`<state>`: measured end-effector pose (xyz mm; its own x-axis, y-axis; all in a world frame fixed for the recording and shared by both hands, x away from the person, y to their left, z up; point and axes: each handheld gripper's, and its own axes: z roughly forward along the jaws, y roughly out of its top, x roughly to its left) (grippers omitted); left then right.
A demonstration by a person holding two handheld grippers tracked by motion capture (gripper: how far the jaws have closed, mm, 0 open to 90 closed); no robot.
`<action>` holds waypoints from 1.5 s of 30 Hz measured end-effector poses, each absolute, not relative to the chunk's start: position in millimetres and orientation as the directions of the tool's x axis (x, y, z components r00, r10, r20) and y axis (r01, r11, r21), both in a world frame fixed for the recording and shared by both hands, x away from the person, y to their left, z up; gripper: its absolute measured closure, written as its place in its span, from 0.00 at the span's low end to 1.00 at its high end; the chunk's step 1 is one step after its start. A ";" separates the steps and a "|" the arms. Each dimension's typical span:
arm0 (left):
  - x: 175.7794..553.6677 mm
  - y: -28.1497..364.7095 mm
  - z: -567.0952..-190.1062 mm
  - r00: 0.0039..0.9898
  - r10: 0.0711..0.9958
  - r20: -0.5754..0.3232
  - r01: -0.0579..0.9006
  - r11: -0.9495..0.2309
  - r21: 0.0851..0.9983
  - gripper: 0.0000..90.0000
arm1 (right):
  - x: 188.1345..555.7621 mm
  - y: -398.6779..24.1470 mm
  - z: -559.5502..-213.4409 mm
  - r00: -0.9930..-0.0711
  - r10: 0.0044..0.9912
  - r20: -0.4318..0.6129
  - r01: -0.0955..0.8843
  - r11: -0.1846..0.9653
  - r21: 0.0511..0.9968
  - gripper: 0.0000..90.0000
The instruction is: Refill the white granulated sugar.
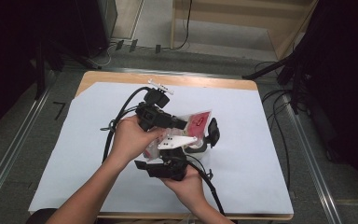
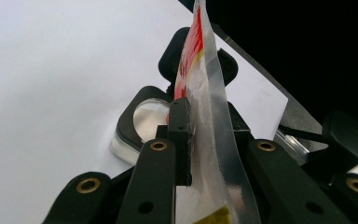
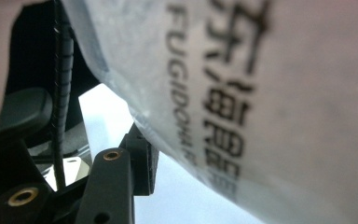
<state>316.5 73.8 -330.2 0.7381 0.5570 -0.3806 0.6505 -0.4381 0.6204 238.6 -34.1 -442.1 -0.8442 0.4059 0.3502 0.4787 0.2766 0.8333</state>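
A clear plastic pouch (image 1: 196,122) with a red printed panel and black lettering — held off the table, edge-on and upright — above the middle of the white-covered table (image 1: 242,154).

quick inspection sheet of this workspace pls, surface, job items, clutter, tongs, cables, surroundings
surface: wooden table covered by a white sheet
job's things: clear plastic pouch with a red label and dark print, held up between both tongs above the sheet
clutter: black-rimmed lens piece lying on the sheet beside the pouch
grippers: left tongs pinched on the thin edge of the pouch; right tongs have one pad against the printed face of the pouch, grip unclear; grey plate on top
cables: black cable trails from the left tongs, another from the right; loose cables on the floor
surroundings: dark stands, light wooden furniture behind
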 end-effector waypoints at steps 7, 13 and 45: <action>313.5 78.6 -334.3 0.735 0.562 -0.378 0.658 -0.458 0.598 0.89 | 239.3 -32.7 -452.6 -0.843 0.414 0.345 0.483 0.297 0.824 0.60; 311.2 82.5 -336.1 0.731 0.567 -0.379 0.663 -0.457 0.593 0.89 | 238.2 -30.1 -458.5 -0.847 0.416 0.332 0.477 0.317 0.820 0.60; 306.8 92.6 -347.4 0.740 0.569 -0.359 0.659 -0.503 0.560 0.87 | 238.8 -23.5 -482.3 -0.875 0.409 0.258 0.425 0.397 0.814 0.59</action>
